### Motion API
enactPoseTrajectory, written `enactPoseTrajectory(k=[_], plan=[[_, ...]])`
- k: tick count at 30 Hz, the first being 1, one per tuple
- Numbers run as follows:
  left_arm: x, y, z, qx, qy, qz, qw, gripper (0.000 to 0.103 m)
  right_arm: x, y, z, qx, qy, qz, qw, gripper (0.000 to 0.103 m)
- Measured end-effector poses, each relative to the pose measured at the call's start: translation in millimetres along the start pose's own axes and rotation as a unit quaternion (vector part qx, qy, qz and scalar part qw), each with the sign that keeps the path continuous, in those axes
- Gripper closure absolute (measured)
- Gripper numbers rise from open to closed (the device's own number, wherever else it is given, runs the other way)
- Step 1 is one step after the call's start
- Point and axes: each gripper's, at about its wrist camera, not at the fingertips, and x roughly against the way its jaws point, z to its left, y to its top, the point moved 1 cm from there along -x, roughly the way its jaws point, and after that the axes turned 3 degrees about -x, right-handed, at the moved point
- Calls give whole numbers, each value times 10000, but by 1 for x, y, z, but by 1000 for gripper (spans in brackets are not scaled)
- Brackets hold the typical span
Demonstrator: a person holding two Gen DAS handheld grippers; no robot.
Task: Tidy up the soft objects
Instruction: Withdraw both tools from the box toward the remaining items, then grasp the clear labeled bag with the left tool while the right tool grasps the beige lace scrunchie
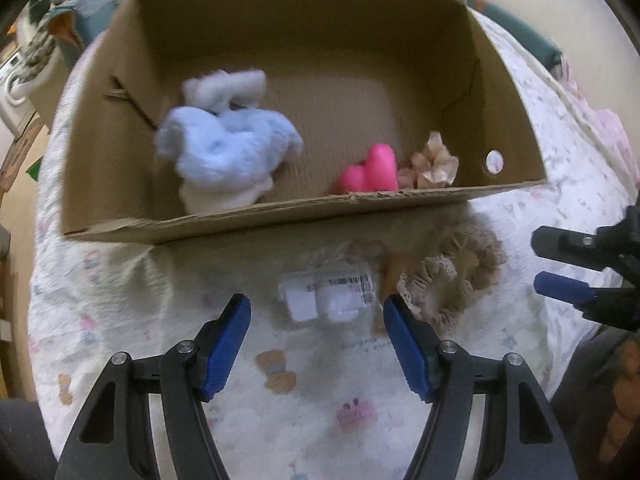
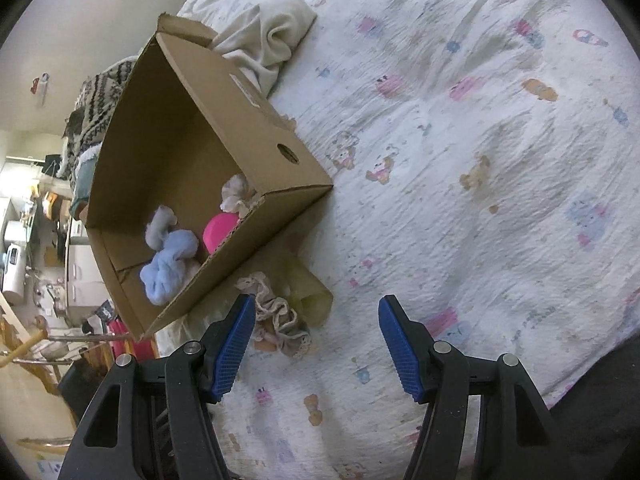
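Observation:
A cardboard box (image 1: 280, 220) (image 2: 248, 120) lies on the printed bedsheet. Inside it are a fluffy blue and white bundle (image 1: 224, 148) (image 2: 168, 260), a pink soft heart (image 1: 372, 170) (image 2: 218, 230) and a beige scrunchie (image 1: 434, 162) (image 2: 238, 194). In front of the box lies a clear packet with a white label (image 1: 328, 292) beside beige lace scrunchies (image 1: 456, 276) (image 2: 280, 320). My left gripper (image 1: 316, 312) hangs open just above the packet, nothing between its fingers. My right gripper (image 2: 316, 316) (image 1: 560, 264) is open and empty, to the right of the scrunchies.
A cream cloth (image 2: 272, 40) is bunched behind the box. Patterned and teal fabrics (image 1: 76, 16) lie beyond the bed's far edge, with room furniture (image 2: 36, 240) to the left. The printed sheet (image 2: 480, 160) spreads wide on the right.

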Motion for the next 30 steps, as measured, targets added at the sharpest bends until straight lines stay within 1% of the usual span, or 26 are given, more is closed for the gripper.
enactPoseTrajectory(k=[2, 4, 5, 6, 7, 8, 9, 11, 12, 13, 14, 18, 19, 20, 21, 22, 24, 25, 26, 28, 30], plan=[[-11, 4, 1, -2, -3, 120, 9999, 37, -1, -1, 2, 24, -19, 5, 10000, 35], [-17, 6, 3, 33, -57, 157, 9999, 41, -3, -1, 2, 32, -42, 6, 10000, 35], [-19, 9, 5, 38, -68, 173, 9998, 48, -4, -1, 2, 23, -60, 6, 10000, 35], [-21, 9, 5, 43, -106, 192, 9998, 59, -5, -1, 1, 0, -66, 13, 10000, 35], [-22, 10, 5, 49, -190, 213, 9996, 67, -6, -1, 0, -33, -58, 24, 10000, 35], [-23, 10, 5, 41, -270, 242, 9993, 78, -7, -1, -1, -82, -13, 48, 10000, 35], [-22, 10, 3, 2, -289, 226, 9993, 82, -9, -1, -2, -122, 47, 75, 9999, 35], [-18, 9, 1, -83, -282, 180, 9994, 83, -11, -1, 0, -118, 153, 109, 9998, 36], [-16, 8, 0, -83, -311, 188, 9993, 84, -11, -1, 3, -55, 210, 108, 9997, 38], [-15, 7, 1, -53, -373, 206, 9991, 84, -12, -1, 7, 31, 265, 123, 9996, 43], [-13, 6, 0, -14, -439, 228, 9988, 84, -13, -3, 13, 140, 311, 142, 9993, 44], [-4, 2, 3, 99, -380, 195, 9990, 84, -21, -8, 32, 476, 289, 203, 9982, 51], [-2, 1, 5, 125, -346, 185, 9992, 84, -24, -8, 35, 515, 259, 246, 9980, 56], [1, 1, 7, 159, -320, 167, 9992, 84, -29, -9, 39, 562, 218, 304, 9977, 63], [3, -1, 8, 176, -313, 154, 9992, 84, -33, -9, 41, 612, 155, 358, 9974, 66], [7, -3, 10, 191, -312, 143, 9992, 84, -36, -10, 43, 658, 90, 382, 9971, 67], [11, -4, 12, 228, -298, 129, 9992, 84, -42, -12, 47, 830, -133, 372, 9958, 81], [14, -6, 13, 238, -282, 117, 9993, 84, -44, -13, 49, 905, -226, 383, 9949, 93], [17, -6, 15, 257, -265, 99, 9993, 84, -45, -15, 49, 972, -316, 400, 9940, 96], [21, -6, 15, 314, -256, 66, 9992, 84, -45, -17, 49, 1071, -424, 372, 9926, 98], [26, -5, 15, 364, -247, 26, 9990, 84, -41, -20, 50, 1158, -406, 322, 9919, 98]])
